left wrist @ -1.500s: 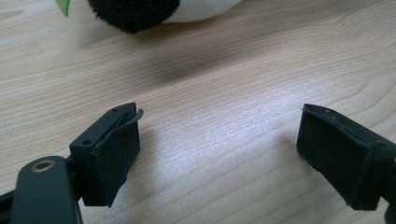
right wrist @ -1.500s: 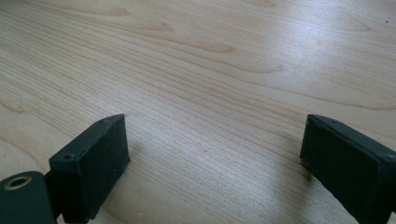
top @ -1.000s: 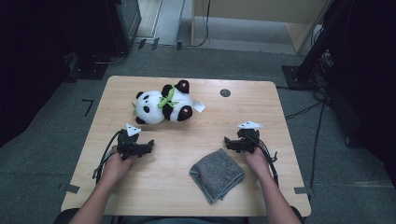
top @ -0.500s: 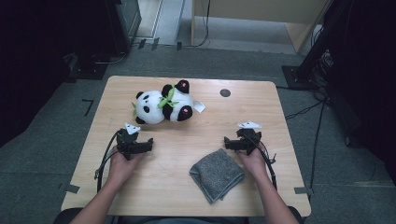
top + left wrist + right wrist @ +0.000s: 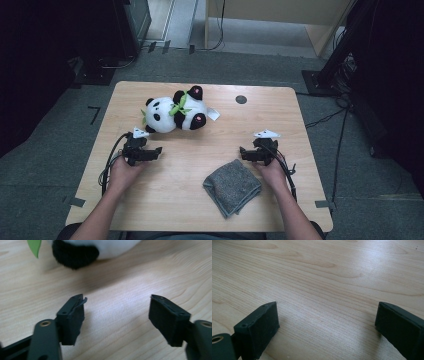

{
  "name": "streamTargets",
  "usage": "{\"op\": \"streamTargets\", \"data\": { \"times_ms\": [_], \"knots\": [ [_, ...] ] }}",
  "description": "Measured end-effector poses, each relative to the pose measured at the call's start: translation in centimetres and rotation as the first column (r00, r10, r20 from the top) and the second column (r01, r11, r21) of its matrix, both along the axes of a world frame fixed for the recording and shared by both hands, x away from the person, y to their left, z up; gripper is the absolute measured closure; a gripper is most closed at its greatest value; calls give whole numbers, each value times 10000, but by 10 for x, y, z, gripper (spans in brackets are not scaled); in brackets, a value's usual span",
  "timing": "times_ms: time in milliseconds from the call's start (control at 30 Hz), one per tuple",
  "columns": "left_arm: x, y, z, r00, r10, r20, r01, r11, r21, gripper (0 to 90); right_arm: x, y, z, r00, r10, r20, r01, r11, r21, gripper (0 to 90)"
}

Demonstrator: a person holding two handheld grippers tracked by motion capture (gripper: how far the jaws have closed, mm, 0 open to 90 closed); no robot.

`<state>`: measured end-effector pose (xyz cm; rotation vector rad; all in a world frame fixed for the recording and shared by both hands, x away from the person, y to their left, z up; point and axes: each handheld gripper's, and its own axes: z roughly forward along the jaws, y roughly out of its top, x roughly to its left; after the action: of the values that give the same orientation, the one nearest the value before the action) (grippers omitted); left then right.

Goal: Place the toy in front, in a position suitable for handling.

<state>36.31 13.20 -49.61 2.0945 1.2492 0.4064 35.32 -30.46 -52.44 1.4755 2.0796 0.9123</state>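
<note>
A black-and-white panda plush (image 5: 175, 110) with a green leaf lies on its side at the back left of the wooden table (image 5: 200, 150). A folded grey cloth (image 5: 232, 186) lies at the front, right of the middle. My left gripper (image 5: 156, 151) rests low over the table just in front of the panda, which fills the top edge (image 5: 75, 252) of the left gripper view. Its jaws have just been closing, they stand apart (image 5: 117, 298), and only bare wood lies between them. My right gripper (image 5: 243, 152) sits just behind the cloth, open (image 5: 327, 305) over bare wood.
A small dark round hole (image 5: 241, 99) is in the tabletop at the back, right of the panda. A white tag (image 5: 213, 114) sticks out from the plush. Cables trail from both grippers toward the front edge. Dark equipment stands on the floor around the table.
The left gripper has shifted slightly on the table near the panda. The right gripper, the panda and the cloth have stayed where they were.
</note>
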Motion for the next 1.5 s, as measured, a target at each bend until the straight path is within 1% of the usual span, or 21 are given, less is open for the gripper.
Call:
{"op": "streamTargets", "data": {
  "times_ms": [100,133,167,233,267,300,333,367,433,467,500,633,667,700,800,833,933,1033,1133,1233,1500],
  "knots": [
    [2,2,6,9999,-152,39,153,9996,-233,303,0,0,0,10000,0,3,0,10000,4,49],
    [5,1,12,9990,-410,181,415,9988,-252,307,-1,0,0,10000,53,37,-53,10000,8,69],
    [6,1,16,9988,-439,224,444,9988,-217,306,-1,0,0,9998,157,91,-157,9999,9,84],
    [7,1,18,9984,-495,260,504,9981,-356,305,-2,0,0,9998,192,98,-192,9998,44,89],
    [8,1,20,9985,-499,241,510,9976,-475,302,-2,0,0,9998,188,98,-188,9998,44,89],
    [10,2,26,9981,-598,157,609,9947,-834,300,-2,0,0,9998,169,97,-170,9999,31,89],
    [10,2,28,9979,-620,164,632,9940,-891,301,-1,0,0,9998,162,93,-162,9999,19,89],
    [10,2,28,9979,-620,164,632,9940,-891,301,-1,0,0,9998,161,107,-161,9999,2,89],
    [12,2,38,9968,-719,352,742,9949,-683,307,0,0,0,9999,119,99,-119,9999,2,88],
    [12,2,38,9968,-719,352,742,9949,-683,310,0,0,0,9999,100,96,-100,9999,-4,88],
    [14,1,45,9962,-752,443,783,9943,-728,313,0,0,0,9999,74,105,-73,10000,-5,88],
    [20,-1,55,9953,-812,520,855,9926,-861,323,1,0,1,10000,-20,92,20,10000,7,90],
    [25,-4,61,9947,-853,568,900,9922,-862,325,1,0,1,10000,-33,87,33,10000,8,91],
    [25,-4,61,9947,-853,568,900,9922,-862,328,1,0,1,10000,-33,87,33,10000,8,91],
    [33,-14,73,9915,-1105,685,1160,9899,-810,331,1,0,1,10000,-41,81,41,10000,33,104],
    [33,-14,73,9915,-1105,685,1160,9899,-810,331,0,0,1,9999,-27,123,26,10000,38,114],
    [43,-24,84,9887,-1286,776,1360,9856,-1000,332,-1,0,1,9998,43,200,-44,10000,47,135],
    [49,-29,87,9879,-1327,801,1407,9845,-1043,338,-1,0,1,9998,42,197,-43,10000,55,135],
    [59,-38,90,9873,-1425,707,1490,9841,-970,340,-1,0,1,9998,43,200,-44,10000,56,137],
    [63,-42,93,9854,-1502,806,1571,9837,-880,348,-2,0,1,9998,40,204,-41,10000,48,142],
    [79,-55,94,9846,-1538,833,1620,9813,-1036,371,-4,-1,1,9998,59,210,-61,10000,76,155]
  ]
}}
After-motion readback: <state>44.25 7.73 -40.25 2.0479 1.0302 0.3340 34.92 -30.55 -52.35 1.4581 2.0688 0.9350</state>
